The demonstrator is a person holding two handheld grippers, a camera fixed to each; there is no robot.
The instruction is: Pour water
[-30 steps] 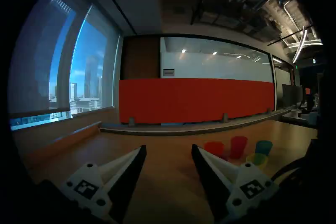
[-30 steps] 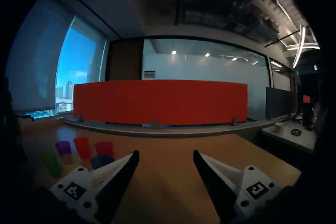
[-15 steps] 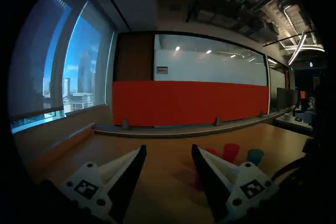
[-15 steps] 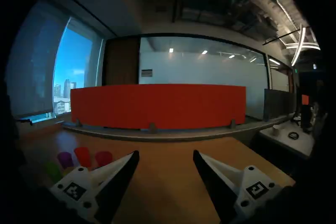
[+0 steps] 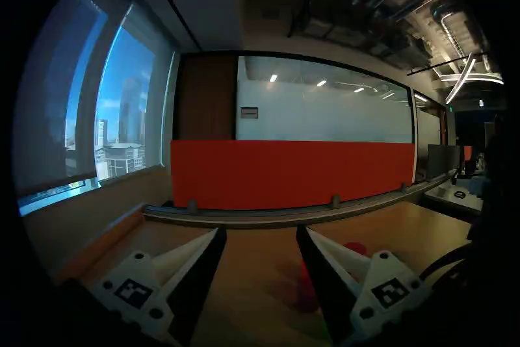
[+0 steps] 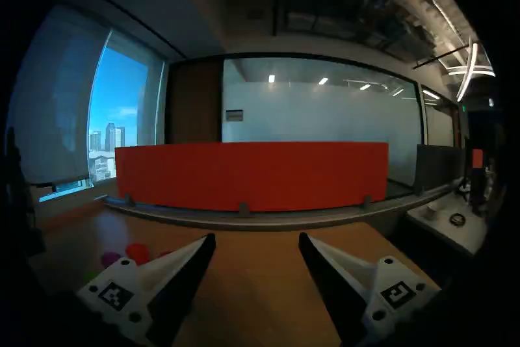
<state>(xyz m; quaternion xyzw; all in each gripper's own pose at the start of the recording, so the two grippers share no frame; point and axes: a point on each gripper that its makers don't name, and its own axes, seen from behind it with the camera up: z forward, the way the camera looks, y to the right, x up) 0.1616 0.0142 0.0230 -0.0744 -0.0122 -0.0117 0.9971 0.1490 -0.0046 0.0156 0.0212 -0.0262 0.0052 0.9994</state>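
Note:
In the left gripper view my left gripper [image 5: 259, 235] stands open over the wooden table [image 5: 260, 269], nothing between its fingers. A red cup [image 5: 305, 282] peeks out beside the right finger, mostly hidden by it, and another reddish cup top [image 5: 355, 248] shows just above that finger. In the right gripper view my right gripper [image 6: 256, 242] is open too and holds nothing. At its lower left sit the tops of a red cup [image 6: 137, 253] and a purple cup [image 6: 110, 258], low and partly cut off by the left finger.
An orange-red divider panel [image 6: 253, 175] runs across the far edge of the table, glass wall behind it. Large windows [image 5: 97, 126] lie to the left. A side desk with small items [image 6: 448, 220] stands at the right.
Both views have tilted upward: the cluster of coloured cups has slid down and mostly dropped behind the fingers. Both grippers stay open.

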